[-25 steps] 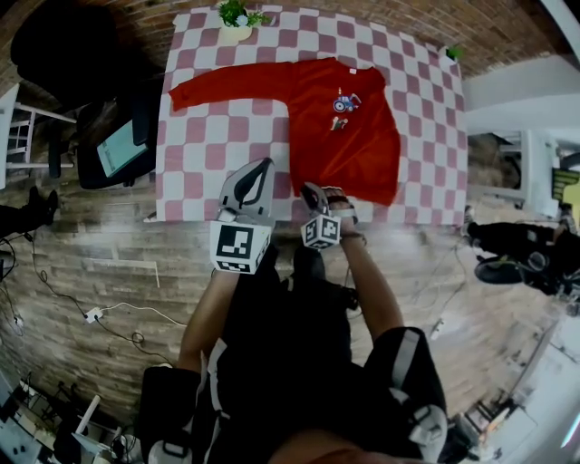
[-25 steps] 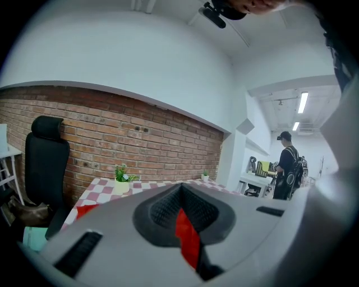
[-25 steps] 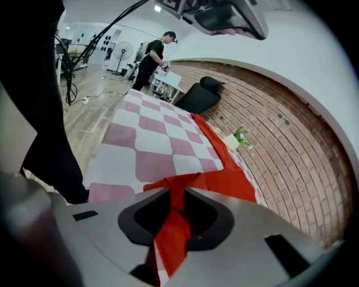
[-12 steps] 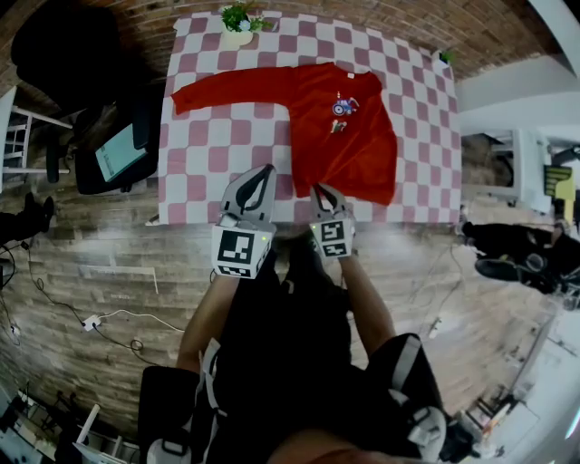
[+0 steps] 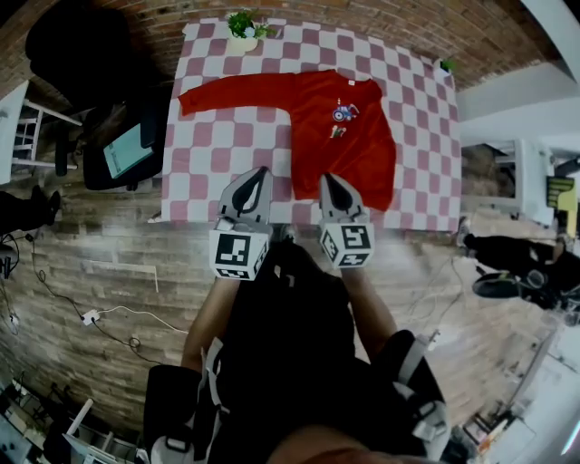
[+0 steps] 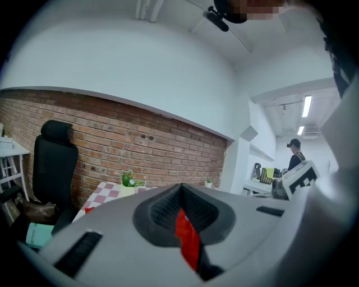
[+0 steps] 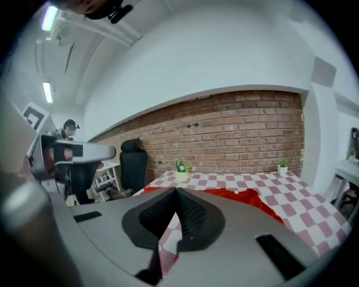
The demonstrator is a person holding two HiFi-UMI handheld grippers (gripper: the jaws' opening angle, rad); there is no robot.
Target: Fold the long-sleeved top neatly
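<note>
The red long-sleeved top (image 5: 358, 145) lies flat on the pink-checked table (image 5: 217, 145), one sleeve (image 5: 227, 91) stretched out to the left. Both grippers hover side by side over the table's near edge, clear of the cloth. My left gripper (image 5: 261, 170) is shut with nothing in it; in the left gripper view the top (image 6: 188, 241) shows red through the slot below its tips (image 6: 180, 188). My right gripper (image 5: 328, 178) has just been closing and now stands shut with nothing between its jaws (image 7: 176, 191); the top (image 7: 241, 196) lies beyond it.
A potted plant (image 5: 243, 27) stands at the table's far edge and a smaller one (image 5: 446, 65) at the far right corner. A black office chair (image 5: 72, 45) and a dark stand with a screen (image 5: 127, 149) are left of the table. A person (image 5: 507, 258) is off to the right.
My right gripper has risen from the table's near edge, rolled upright and shut, and now sits level with the left one. The left gripper has hardly moved.
</note>
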